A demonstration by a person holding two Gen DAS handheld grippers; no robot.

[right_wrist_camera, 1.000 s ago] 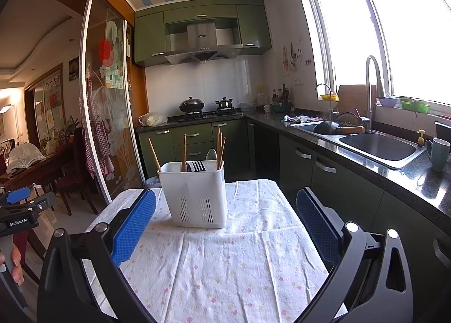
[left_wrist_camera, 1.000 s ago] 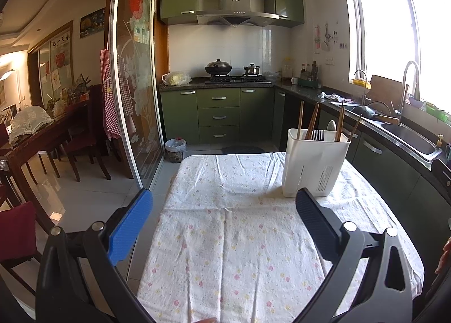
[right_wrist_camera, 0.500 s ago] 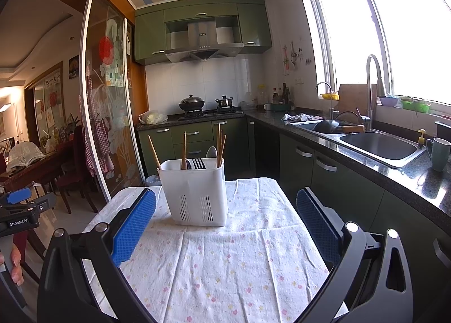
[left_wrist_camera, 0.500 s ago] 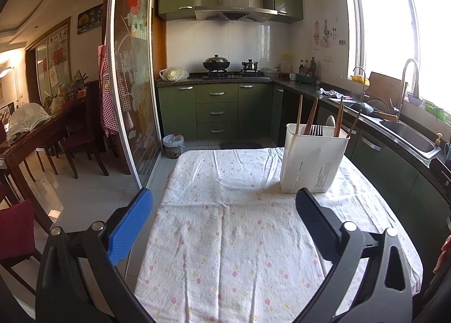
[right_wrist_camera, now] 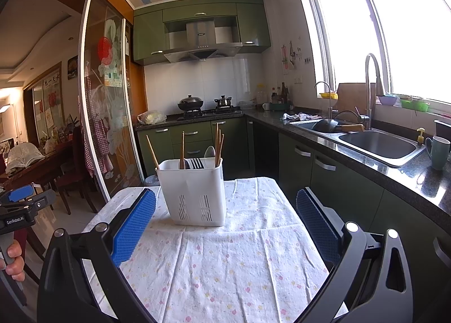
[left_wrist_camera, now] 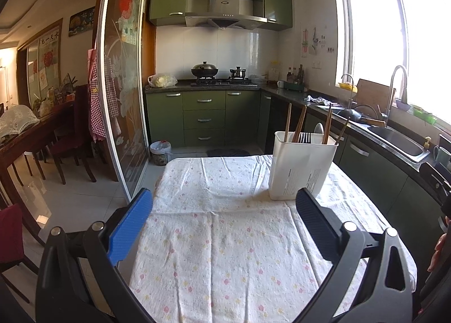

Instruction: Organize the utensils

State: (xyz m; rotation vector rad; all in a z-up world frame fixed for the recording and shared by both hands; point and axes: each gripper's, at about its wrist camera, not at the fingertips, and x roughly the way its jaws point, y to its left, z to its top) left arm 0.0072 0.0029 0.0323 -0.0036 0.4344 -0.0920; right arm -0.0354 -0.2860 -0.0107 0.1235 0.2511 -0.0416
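Note:
A white plastic utensil holder (left_wrist_camera: 301,165) stands upright on the table with the floral cloth (left_wrist_camera: 225,238). It also shows in the right wrist view (right_wrist_camera: 194,193). Wooden chopsticks (right_wrist_camera: 217,140), a black fork (right_wrist_camera: 194,164) and a spoon (right_wrist_camera: 210,151) stick out of it. My left gripper (left_wrist_camera: 224,210) is open and empty, held above the near part of the table, short of the holder. My right gripper (right_wrist_camera: 225,210) is open and empty, also short of the holder. The left gripper shows at the left edge of the right wrist view (right_wrist_camera: 19,199).
A dark counter with a steel sink (right_wrist_camera: 375,145) and a mug (right_wrist_camera: 438,152) runs along the right. Green cabinets and a stove with pots (left_wrist_camera: 205,72) stand at the back. A glass sliding door (left_wrist_camera: 124,97) and a dining table with chairs (left_wrist_camera: 42,137) are on the left.
The left wrist view has shifted a little, so the holder sits slightly lower and nearer in it. The right gripper has barely moved. Both grippers stay open.

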